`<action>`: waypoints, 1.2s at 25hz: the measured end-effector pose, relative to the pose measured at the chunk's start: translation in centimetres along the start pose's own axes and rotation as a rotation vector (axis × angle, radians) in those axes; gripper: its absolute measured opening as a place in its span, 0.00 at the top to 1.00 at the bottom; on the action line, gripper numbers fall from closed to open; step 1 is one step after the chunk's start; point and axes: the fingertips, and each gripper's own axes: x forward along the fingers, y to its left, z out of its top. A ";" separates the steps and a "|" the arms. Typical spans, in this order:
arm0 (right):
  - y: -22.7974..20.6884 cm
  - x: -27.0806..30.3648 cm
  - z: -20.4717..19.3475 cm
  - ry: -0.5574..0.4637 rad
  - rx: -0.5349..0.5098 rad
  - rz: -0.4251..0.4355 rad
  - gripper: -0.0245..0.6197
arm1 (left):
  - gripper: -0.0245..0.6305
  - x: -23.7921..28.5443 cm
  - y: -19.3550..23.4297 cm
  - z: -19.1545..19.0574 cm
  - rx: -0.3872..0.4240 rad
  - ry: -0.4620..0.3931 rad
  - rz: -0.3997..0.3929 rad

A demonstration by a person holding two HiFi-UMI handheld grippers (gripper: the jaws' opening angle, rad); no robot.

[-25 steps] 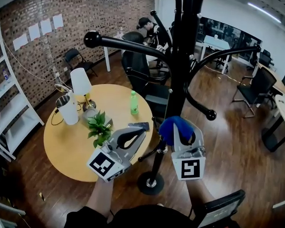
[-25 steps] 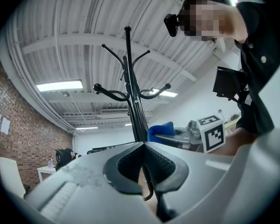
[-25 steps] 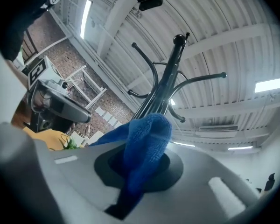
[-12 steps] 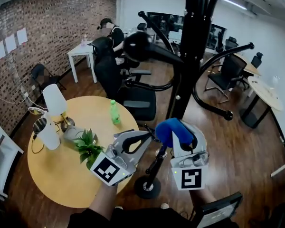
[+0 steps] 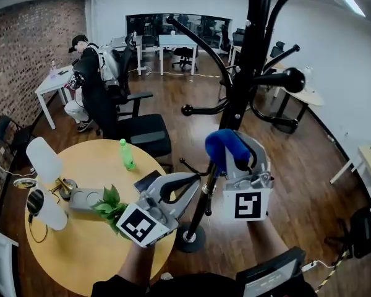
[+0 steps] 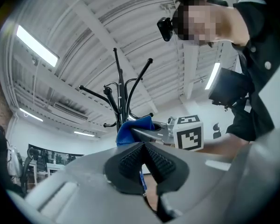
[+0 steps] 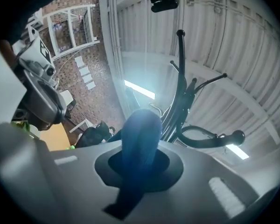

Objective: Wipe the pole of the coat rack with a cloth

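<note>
Beside the pole (image 5: 247, 60): right tool (image 5: 233, 155) clamps blue cloth (image 5: 221, 144); left tool (image 5: 187, 181) closed, empty.
Wrap blue cloth round pole, then stroke lengthwise.

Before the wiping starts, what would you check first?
1. Cloth gripped: ok, the right gripper is shut on it.
2. Cloth sticks out past the jaws: ok, a blue wad bulges out in front.
3. Cloth against the pole: cannot tell; the head view shows it close, but contact is unclear.
4. Left gripper out of the way: ok, shut on nothing, to the left of the pole.
5. Clear run up the pole: probably not ok, hooks branch off just above the cloth.
</note>
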 end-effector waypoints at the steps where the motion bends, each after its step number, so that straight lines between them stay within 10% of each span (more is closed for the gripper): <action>1: 0.1 0.2 0.2 0.005 -0.020 -0.005 0.93 | 0.96 -0.1 0.1 0.1 0.009 -0.005 0.004; 15: -7.4 0.6 6.1 -0.032 -0.143 -0.265 0.93 | 0.96 -1.6 0.1 2.6 0.056 -0.014 -0.030; 30: -10.0 -6.2 19.3 -0.363 -0.076 -0.321 0.93 | 0.96 0.2 -2.0 4.3 0.104 -0.031 -0.080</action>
